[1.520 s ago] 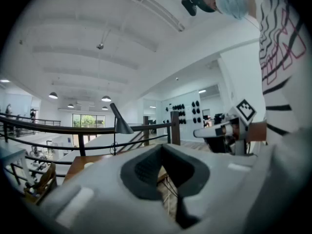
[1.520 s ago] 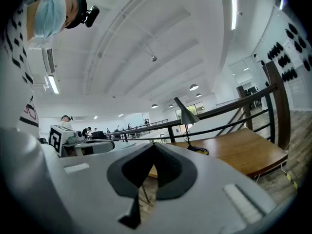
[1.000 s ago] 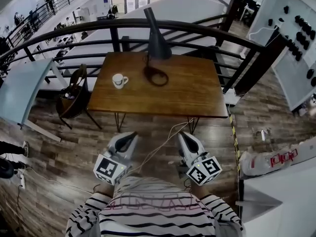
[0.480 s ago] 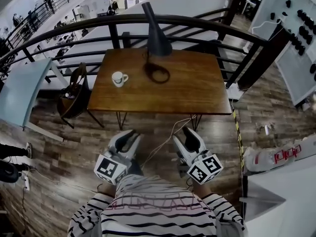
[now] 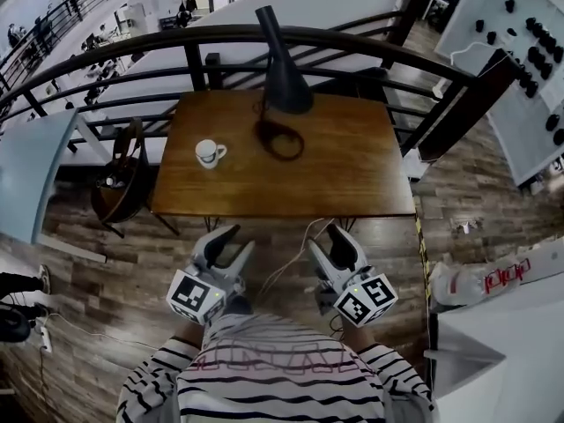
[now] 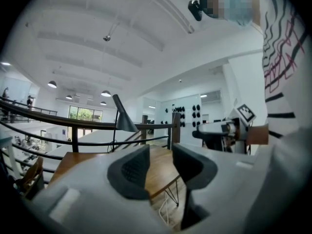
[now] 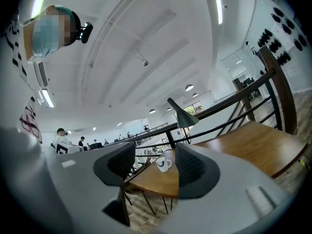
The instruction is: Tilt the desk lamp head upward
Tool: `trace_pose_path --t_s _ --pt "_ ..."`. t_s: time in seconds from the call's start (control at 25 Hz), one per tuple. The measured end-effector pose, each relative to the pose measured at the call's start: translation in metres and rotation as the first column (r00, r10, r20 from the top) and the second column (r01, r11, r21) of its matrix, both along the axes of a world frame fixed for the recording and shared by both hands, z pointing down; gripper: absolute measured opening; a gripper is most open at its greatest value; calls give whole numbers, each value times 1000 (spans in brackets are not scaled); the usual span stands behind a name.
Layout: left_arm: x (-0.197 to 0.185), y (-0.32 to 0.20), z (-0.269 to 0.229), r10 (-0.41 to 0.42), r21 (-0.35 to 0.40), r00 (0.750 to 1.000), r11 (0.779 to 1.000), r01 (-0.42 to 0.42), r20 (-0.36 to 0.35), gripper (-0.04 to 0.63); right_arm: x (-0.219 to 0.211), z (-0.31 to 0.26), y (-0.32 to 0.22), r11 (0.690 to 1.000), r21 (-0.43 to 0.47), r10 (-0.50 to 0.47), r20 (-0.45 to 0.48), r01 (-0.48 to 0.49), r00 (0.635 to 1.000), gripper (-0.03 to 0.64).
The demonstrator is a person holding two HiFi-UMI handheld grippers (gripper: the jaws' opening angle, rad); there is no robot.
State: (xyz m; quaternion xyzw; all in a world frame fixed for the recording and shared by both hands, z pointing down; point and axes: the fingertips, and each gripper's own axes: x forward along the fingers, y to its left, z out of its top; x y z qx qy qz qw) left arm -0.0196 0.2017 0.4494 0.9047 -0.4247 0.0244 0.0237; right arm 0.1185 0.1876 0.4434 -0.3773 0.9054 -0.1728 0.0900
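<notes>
Both grippers have closed in on the table (image 5: 352, 179) since the earlier frames, and their jaws have just been opening. Left gripper (image 5: 236, 239): jaws well apart, nothing between them. Right gripper (image 5: 328, 238): jaws wide, likewise empty. Each is held short of the table's near edge, over the floor. Desk lamp (image 5: 284, 82) stands at the table's far edge, untouched, head angled downward. A white mug (image 5: 208, 152) sits on the table's left part, apart from the lamp.
</notes>
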Motion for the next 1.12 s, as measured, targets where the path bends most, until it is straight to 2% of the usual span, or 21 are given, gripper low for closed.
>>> trace_pose_path --t_s 0.4,0.64,0.92,1.12 --pt "-75 -91 5 57 -12 998 998 -57 2 172 -80 3 -97 999 -10 41 -9 -41 999 250" --pt "-84 -112 5 81 -18 997 997 -81 9 185 -87 -1 -115 998 -12 68 -5 -69 998 258" --pt "-139 -181 9 126 -32 992 992 -125 13 193 -131 5 -180 990 -36 137 6 -137 991 267" --pt "-139 -216 19 132 -60 991 989 -132 7 195 -126 7 -214 987 -43 156 16 -155 988 265"
